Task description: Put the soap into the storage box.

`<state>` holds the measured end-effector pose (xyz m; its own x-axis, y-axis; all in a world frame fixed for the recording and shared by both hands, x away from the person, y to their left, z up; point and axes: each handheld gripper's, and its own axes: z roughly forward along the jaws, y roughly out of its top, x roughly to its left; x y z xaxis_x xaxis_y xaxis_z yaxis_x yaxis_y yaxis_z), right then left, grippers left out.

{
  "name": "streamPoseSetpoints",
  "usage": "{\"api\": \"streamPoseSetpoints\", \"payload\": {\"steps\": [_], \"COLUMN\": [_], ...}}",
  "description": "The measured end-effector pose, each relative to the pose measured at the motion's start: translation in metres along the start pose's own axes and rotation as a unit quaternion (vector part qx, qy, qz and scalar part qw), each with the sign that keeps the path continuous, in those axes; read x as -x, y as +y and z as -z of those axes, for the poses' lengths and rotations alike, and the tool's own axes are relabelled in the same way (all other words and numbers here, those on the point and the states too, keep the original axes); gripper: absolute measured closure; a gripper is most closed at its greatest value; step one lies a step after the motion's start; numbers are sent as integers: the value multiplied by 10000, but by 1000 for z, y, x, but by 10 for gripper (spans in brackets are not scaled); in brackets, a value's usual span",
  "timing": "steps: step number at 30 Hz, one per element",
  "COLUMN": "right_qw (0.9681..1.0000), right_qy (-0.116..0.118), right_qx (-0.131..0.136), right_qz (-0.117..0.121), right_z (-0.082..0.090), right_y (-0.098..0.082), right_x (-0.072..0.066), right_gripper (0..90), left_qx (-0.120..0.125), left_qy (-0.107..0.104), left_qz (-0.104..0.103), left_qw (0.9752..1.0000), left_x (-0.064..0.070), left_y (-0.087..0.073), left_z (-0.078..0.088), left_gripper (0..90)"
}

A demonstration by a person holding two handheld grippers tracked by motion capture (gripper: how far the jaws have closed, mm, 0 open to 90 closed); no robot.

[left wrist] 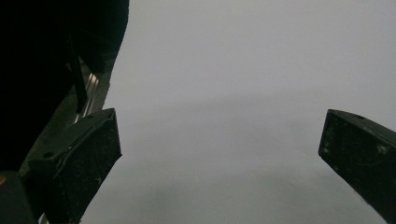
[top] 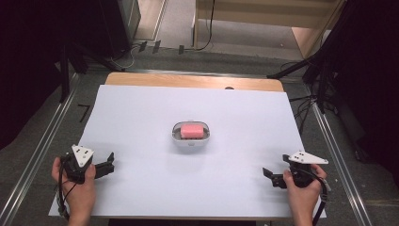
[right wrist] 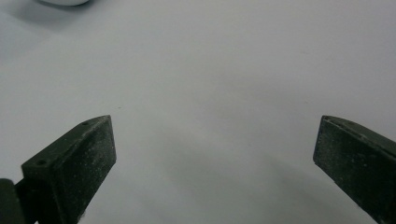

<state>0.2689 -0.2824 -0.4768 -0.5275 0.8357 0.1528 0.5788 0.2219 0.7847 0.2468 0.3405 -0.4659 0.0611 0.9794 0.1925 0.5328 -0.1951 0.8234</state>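
Between the left gripper (top: 106, 165) and the right gripper (top: 272, 177) the white tabletop (top: 141, 188) lies bare. The only obstacle is the white dish (top: 190, 140) with the pink soap (top: 192, 130), ahead of both grippers and well apart from them.

Pink soap (top: 191, 130) in a white dish (top: 176, 134) at centre, plain white sheet (top: 141, 117) over a light wood table (top: 188, 81), black left gripper (top: 106, 167) and black right gripper (top: 272, 176) with pale grey plates, grey floor (top: 37, 136).
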Motion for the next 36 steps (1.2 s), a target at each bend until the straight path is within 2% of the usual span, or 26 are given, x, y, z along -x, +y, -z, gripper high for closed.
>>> {"api": "streamPoseSetpoints", "payload": {"steps": [9,18,23,29,36], "right_qw": [9992,9969,9949,9924,9939], "right_qy": [-216,-390,-439,-447,-523], "right_qx": [197,476,641,891,720], "right_qz": [-258,-482,-642,-715,-645], "right_z": [20,37,46,54,51], "right_y": [-18,-32,-41,-47,-46], "right_x": [20,38,44,47,45], "right_gripper": [0,0,0,0,0], "left_qx": [8,32,40,79,47], "left_qy": [-23,-80,-96,-114,-99], "left_qz": [8,80,93,99,96], "left_qw": [10000,9999,9999,9999,9999], "left_x": [0,-2,-3,-2,-3], "left_y": [0,0,0,-1,0], "left_z": [0,1,1,1,1], "left_gripper": [0,0,0,0,0]}}
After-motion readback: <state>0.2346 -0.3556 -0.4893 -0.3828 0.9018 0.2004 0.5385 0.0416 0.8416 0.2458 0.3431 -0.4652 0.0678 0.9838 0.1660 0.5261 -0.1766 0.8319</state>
